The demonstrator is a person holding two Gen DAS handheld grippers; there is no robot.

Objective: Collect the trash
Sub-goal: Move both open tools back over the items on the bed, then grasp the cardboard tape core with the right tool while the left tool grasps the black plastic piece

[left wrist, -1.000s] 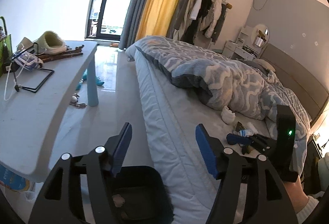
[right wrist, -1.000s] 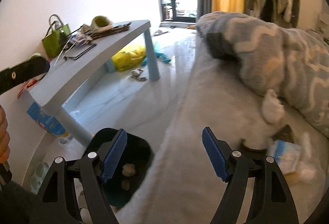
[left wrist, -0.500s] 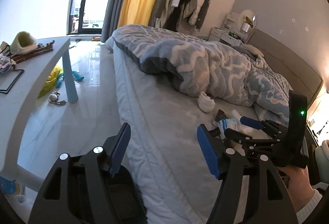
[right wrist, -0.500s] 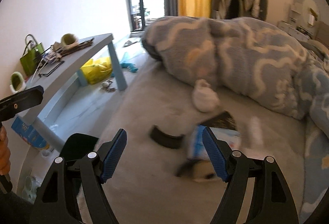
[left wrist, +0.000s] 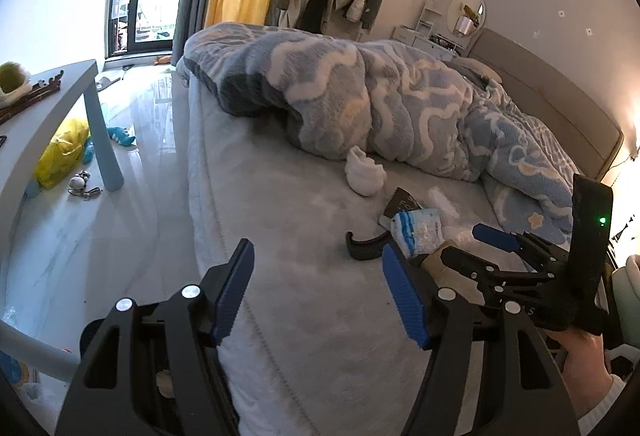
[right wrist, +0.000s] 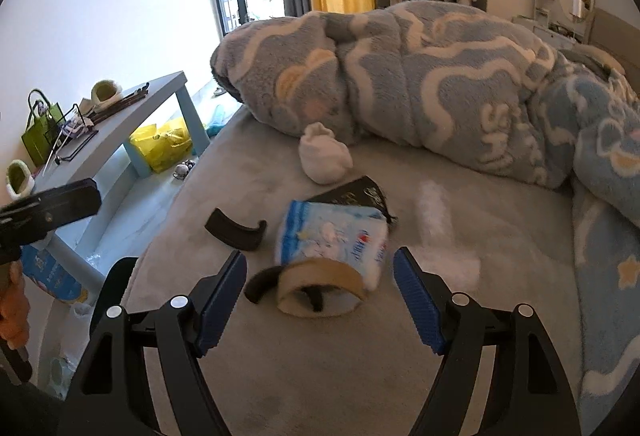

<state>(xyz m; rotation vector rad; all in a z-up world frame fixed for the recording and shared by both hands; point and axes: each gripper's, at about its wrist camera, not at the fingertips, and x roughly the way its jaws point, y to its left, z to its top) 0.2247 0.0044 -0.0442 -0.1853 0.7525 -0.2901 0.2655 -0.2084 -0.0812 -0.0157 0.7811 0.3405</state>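
Moved since earlier: both tongs swung from the black trash bin (left wrist: 120,348) at the bed edge over to the clutter on the mattress; bin now only a sliver at lower left of both views.
Left tongs (left wrist: 320,296): jaws apart, nothing between them, hovered over bare grey bed sheet (left wrist: 280,236), short of the clutter.
Right tongs (right wrist: 320,300): jaws apart, empty, aimed at the tape roll; pads not touching it.
Tape roll (right wrist: 322,288): brown, lay on the sheet just ahead of the right tongs, a black strip running through it.
Tissue pack (right wrist: 332,236): blue-white, lay touching the tape roll on its far side, slightly blurred.
Black packet (right wrist: 352,194): flat, partly under the tissue pack's far edge.
Black curved piece (right wrist: 236,230): on the sheet just left of the tissue pack, apart from it.
White wad (right wrist: 324,156): balled sock or tissue, cannot tell which; lay against the blanket edge.
White blurred strip (right wrist: 434,212): right of the tissue pack, too blurred to name.
Blanket (right wrist: 420,76): blue wavy fleece, heaped across the far bed.
Desk (right wrist: 120,140): pale blue, left of the bed, held a green bag (right wrist: 40,136) and slippers.
Yellow bag (right wrist: 162,144): on the floor under the desk.
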